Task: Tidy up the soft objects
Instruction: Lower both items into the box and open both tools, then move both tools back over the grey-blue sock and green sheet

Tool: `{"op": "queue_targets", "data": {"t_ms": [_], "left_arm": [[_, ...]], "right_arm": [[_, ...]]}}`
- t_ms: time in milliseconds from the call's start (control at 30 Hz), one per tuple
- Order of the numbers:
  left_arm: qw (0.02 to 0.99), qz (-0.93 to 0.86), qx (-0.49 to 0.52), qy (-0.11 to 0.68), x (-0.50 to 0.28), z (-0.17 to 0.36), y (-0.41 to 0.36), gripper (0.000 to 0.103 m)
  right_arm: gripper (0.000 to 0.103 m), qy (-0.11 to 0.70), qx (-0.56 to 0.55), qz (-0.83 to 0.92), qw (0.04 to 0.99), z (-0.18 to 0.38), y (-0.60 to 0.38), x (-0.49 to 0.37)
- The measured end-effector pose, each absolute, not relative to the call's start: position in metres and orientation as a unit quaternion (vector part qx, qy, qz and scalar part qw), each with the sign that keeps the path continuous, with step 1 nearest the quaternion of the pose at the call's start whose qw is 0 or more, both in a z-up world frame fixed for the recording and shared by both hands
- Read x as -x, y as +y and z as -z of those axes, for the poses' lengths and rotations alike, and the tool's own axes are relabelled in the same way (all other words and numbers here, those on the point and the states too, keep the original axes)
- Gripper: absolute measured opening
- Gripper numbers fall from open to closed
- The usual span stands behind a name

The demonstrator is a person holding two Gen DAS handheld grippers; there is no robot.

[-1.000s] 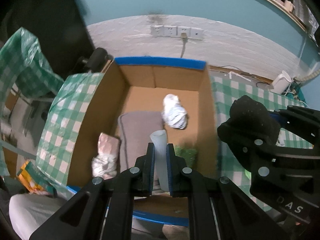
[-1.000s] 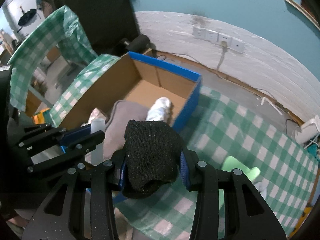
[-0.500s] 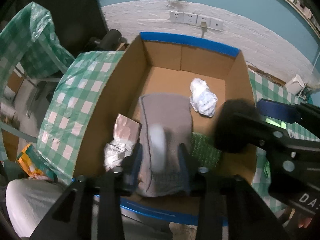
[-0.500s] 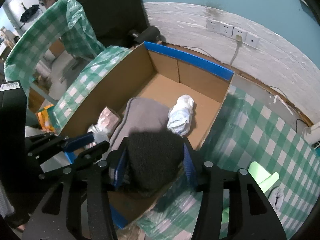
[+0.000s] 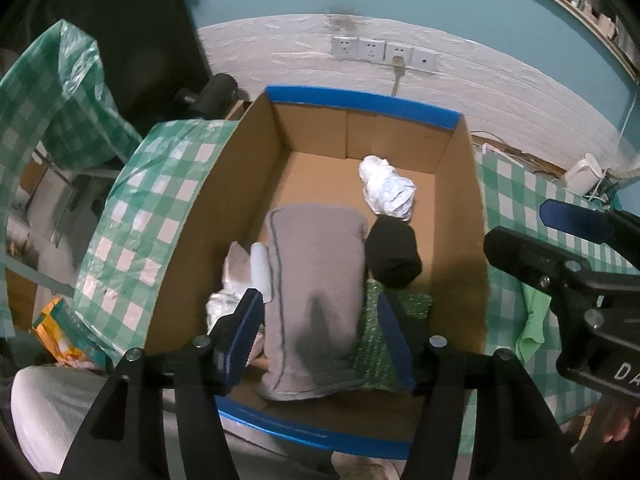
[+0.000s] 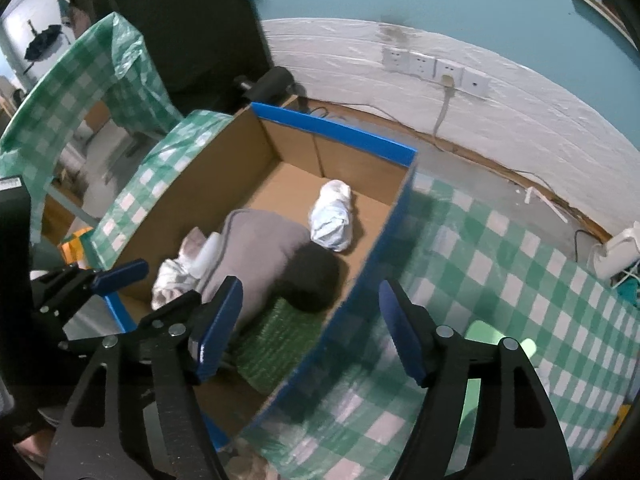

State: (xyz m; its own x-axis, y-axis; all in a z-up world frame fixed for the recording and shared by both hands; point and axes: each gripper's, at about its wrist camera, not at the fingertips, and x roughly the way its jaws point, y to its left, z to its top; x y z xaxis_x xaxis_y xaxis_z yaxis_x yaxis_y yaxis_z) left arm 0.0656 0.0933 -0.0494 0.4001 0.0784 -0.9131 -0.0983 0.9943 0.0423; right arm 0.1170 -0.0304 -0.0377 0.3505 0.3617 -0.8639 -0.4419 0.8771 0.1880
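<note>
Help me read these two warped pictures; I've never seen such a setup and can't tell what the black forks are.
Each picture comes from a fisheye camera mounted on a hand-held two-finger tool; a person carries one per hand. The forks are the tools' fingers with blue pads. The left tool and right tool both hang over a cardboard box on a green checked cloth. Both are opening and hold nothing. Inside the box lie a grey folded cloth, a black knit bundle, a crumpled white bag, a whitish roll and a green textured piece.
</note>
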Motion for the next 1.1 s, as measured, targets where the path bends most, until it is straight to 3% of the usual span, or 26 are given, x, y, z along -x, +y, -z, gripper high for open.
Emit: {"op": "queue_targets", "data": {"t_ms": [467, 1100], "left_arm": [[0.851, -0.016, -0.039, 0.524, -0.067, 0.032, 0.035, 0.076], [0.847, 0.034, -0.103, 0.520, -0.066, 0.036, -0.046, 0.082]], "right_arm": [[0.077, 0.517, 0.017, -0.200, 0.832, 0.036, -0.091, -0.115], [0.080, 0.530, -0.013, -0.132, 0.837, 0.050, -0.183, -0.107]]}}
